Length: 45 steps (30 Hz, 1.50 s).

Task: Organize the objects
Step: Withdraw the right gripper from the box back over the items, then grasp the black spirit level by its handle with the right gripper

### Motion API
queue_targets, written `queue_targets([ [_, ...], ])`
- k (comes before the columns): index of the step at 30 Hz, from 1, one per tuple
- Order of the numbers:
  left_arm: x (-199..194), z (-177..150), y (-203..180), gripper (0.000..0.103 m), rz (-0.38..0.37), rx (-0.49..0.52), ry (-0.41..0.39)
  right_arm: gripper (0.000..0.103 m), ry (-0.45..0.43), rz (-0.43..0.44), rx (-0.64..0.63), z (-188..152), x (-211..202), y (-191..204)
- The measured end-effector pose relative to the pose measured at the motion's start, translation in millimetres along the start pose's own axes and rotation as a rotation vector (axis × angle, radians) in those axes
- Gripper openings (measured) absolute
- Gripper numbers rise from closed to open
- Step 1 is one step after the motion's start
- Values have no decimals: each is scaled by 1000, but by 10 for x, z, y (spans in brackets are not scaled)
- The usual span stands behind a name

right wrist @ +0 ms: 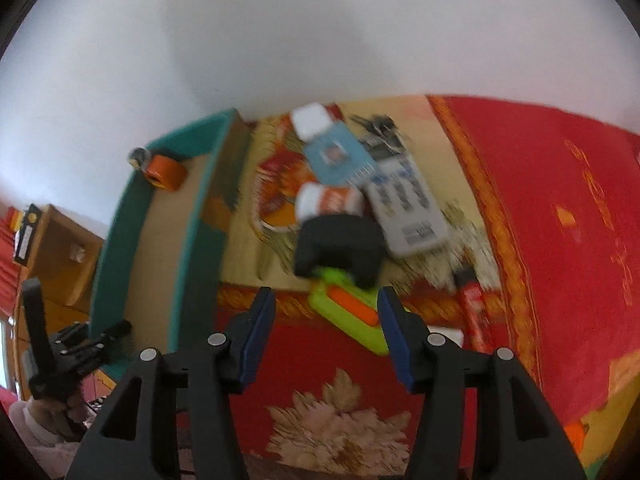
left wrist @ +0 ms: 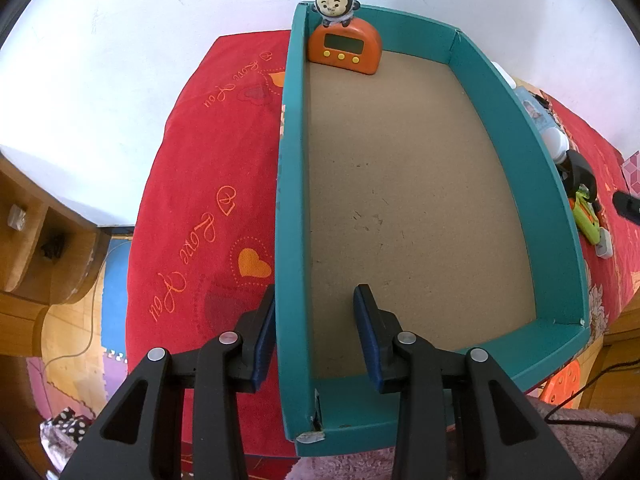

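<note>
bed cover (left wrist: 192,184) red under all | teal box (left wrist: 500,152) holds only orange clock (left wrist: 344,50), 12 o'clock corner | my left gripper (left wrist: 316,332) clamps its wall | right gripper (right wrist: 326,332) open, empty, green toy (right wrist: 352,308) at its 12 | risk: blurred, crowded pile, I'd snag the black piece (right wrist: 340,244) instead

Teal box (left wrist: 520,184) lying open on the bed, orange clock (left wrist: 344,50) standing upright in its far corner, remote (right wrist: 408,204), bottles and green toy (right wrist: 348,308) lying clustered beside it.
</note>
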<state>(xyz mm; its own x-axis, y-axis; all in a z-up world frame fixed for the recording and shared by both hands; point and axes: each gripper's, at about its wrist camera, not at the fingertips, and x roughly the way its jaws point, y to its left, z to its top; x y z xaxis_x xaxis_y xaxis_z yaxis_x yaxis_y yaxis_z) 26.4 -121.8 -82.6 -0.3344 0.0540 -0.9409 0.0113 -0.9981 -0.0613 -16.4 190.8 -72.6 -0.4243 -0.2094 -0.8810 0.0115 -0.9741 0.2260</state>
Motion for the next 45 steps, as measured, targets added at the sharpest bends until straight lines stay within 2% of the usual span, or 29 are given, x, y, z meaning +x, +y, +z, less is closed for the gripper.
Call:
queue_targets([
  [7, 2, 3, 1, 37, 0, 0, 0, 54, 3, -13, 39, -79, 36, -102],
  [14, 9, 12, -3, 37, 1, -2, 0, 73, -31, -31, 42, -21, 78, -16],
  [17, 13, 22, -7, 37, 1, -2, 0, 78, -49, -66, 45, -20, 155, 42],
  [27, 20, 50, -64, 37, 2, 13, -2, 79, -79, -219, 22, -66, 519, 239],
  [35, 21, 41, -72, 37, 0, 25, -3, 77, -120, -268, 47, -11, 586, 225],
  [39, 20, 39, -68, 37, 0, 25, -3, 63, -159, -290, 12, -25, 508, 267],
  [45, 20, 33, -63, 37, -2, 22, -1, 62, -200, -295, -17, -10, 331, 343],
])
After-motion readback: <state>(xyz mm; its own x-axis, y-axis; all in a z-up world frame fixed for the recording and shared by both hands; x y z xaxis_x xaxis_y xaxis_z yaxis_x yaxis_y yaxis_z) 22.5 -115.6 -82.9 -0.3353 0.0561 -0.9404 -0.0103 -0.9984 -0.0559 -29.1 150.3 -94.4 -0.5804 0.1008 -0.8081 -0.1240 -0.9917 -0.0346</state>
